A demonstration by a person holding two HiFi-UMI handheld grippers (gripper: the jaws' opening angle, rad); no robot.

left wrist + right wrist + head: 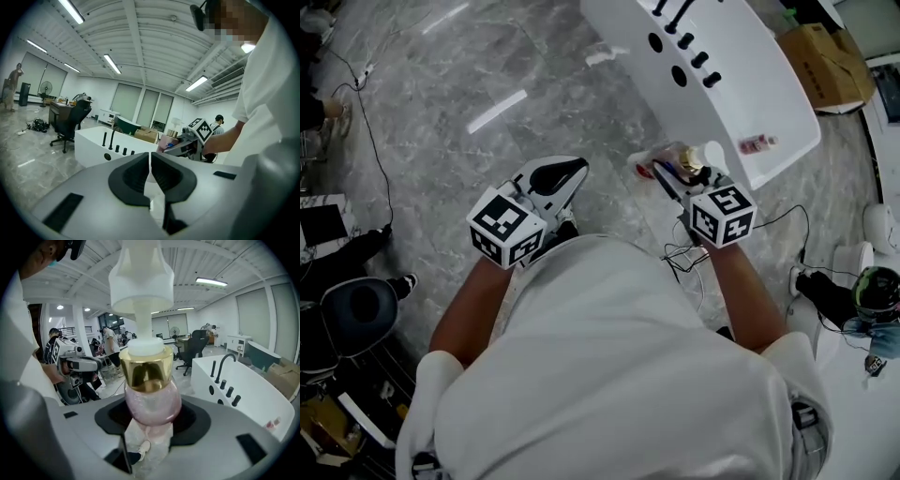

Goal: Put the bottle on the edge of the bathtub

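Head view: the right gripper (pixel 673 178) holds the bottle (pixel 684 161) at centre right, just beside the bathtub (pixel 787 112) edge. The tub's broad rim runs to the upper right, bare but for a small pink item (pixel 757 143) and black taps (pixel 698 58). The left gripper (pixel 558 176) hangs centre left over open floor, likely kept clear. Left gripper view: its jaws meet on nothing. Right gripper view: the jaws clamp the bottle's pink body below the gold collar, pump upright, probably for standing it straight down.
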